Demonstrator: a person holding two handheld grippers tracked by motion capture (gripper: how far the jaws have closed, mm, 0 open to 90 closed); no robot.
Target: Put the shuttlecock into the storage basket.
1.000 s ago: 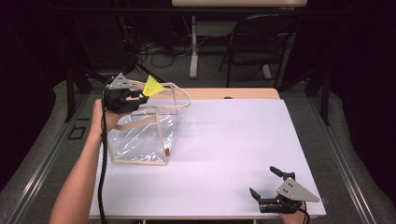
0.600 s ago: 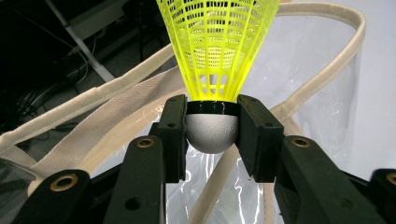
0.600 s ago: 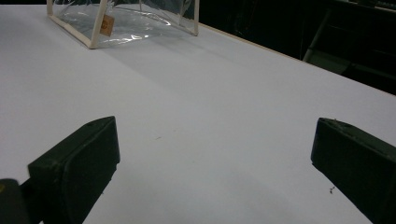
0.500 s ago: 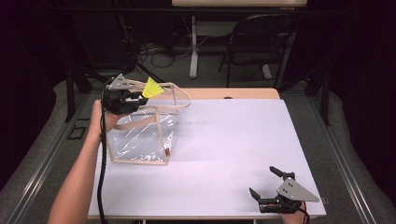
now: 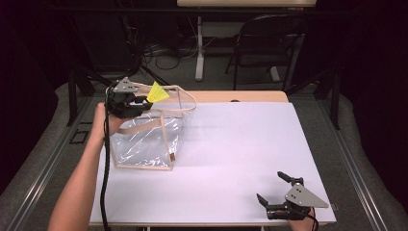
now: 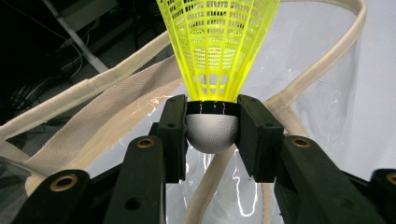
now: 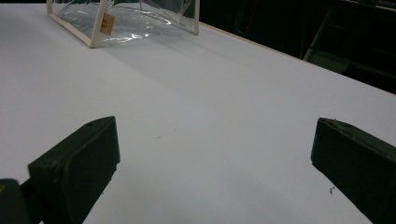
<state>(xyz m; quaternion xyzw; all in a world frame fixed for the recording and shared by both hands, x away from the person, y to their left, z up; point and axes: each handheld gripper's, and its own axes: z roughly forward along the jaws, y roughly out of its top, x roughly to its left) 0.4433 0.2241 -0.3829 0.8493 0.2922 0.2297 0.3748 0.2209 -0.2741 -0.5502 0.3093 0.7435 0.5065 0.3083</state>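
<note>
- The left gripper point(image 5: 142, 100) was seen at about 10 o'clock on the table, its jaws clamped on the grey rounded cork of one yellow shuttlecock point(image 6: 217, 56); the skirt was pointed away from the jaws.
- The shuttlecock was held above the open top of one clear plastic bag point(image 5: 144, 142), whose cream handles point(image 6: 107, 107) were looped just beside and behind it in the left gripper view.
- The right gripper point(image 5: 275, 188) was found at about 5 o'clock, near the table's front edge, with its jaws spread wide and nothing between them; bare tabletop lay between its pads point(image 7: 81, 163).
- The two grippers were well apart, and nothing lay between them on the table.
- One small tan tag point(image 7: 107, 24) was noted on the bag's near corner.
- The white table point(image 5: 240, 154) was set with a wooden strip at its far edge.
- At 12 o'clock, in a dark room, one black chair point(image 5: 269, 43) and cables on the floor were made out.
</note>
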